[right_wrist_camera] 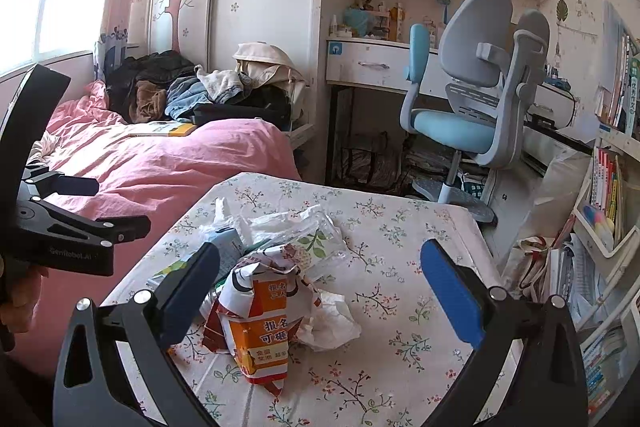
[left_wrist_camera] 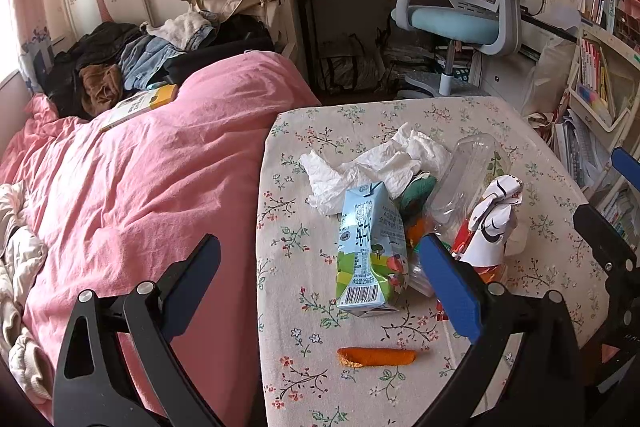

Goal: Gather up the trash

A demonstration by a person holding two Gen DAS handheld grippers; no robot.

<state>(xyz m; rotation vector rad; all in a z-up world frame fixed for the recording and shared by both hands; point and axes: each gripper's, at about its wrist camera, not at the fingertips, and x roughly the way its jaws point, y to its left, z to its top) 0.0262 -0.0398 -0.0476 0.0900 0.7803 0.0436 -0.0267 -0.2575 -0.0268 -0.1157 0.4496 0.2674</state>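
A: Left wrist view first. Where is the trash?
B: On the floral worktop (left_wrist_camera: pixel 460 119), heaped at about one o'clock from the left gripper (left_wrist_camera: pixel 320 247), whose fingers stand wide apart with nothing between them. The milk carton (left_wrist_camera: pixel 370 247) lies flat, long axis running six to twelve, barcode end nearest the camera, folded top pointing away. It is pale blue above, green with fruit pictures below, and dented.
A: And around it?
B: Crumpled white tissue (left_wrist_camera: pixel 376 163) at its twelve o'clock, a clear plastic bottle (left_wrist_camera: pixel 468 175) at two, a twisted white-and-red wrapper (left_wrist_camera: pixel 494 223) at three. An orange peel strip (left_wrist_camera: pixel 376 357) lies alone at six, long axis nine to three, well apart from the heap. A pink bed (left_wrist_camera: pixel 160 163) fills nine o'clock.
A: Now the right wrist view.
B: The right gripper (right_wrist_camera: pixel 320 263) has its fingers spread, gripping nothing. Between them sits a crushed orange-and-white paper package (right_wrist_camera: pixel 260 331), roughly upright, printed with red characters, its crumpled top tilting toward eleven. A white tissue wad (right_wrist_camera: pixel 332 323) touches its three o'clock side. The left gripper's black body shows at nine, held by a hand (right_wrist_camera: pixel 18 301).
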